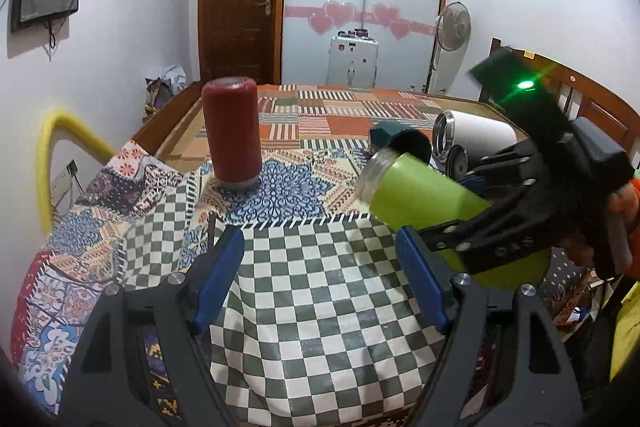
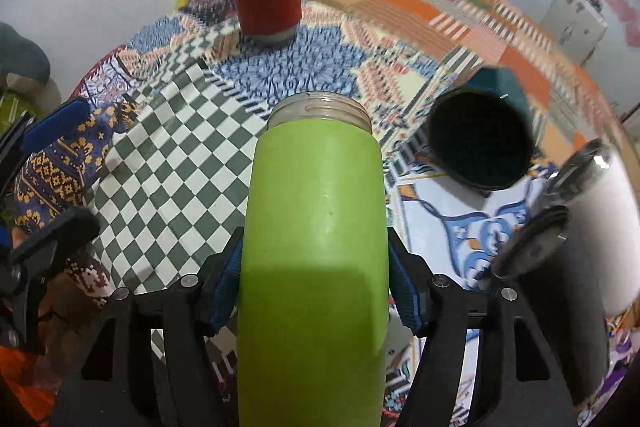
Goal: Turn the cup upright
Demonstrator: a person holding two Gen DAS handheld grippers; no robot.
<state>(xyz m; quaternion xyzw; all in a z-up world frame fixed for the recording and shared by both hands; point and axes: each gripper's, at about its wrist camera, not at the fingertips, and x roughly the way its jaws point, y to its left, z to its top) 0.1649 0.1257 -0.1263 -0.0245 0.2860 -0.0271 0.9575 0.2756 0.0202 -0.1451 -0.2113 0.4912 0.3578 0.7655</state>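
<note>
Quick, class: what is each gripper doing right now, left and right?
Left gripper: open, holding nothing.
Right gripper: closed on the green cup, lifted off the cloth.

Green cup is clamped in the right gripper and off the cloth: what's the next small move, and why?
Probably keep rotating the wrist until the threaded mouth points up, then lower it onto the checked cloth. The green cup is tilted in the right gripper with its mouth aimed sideways toward the red cup. The left gripper is open with nothing in it.
</note>
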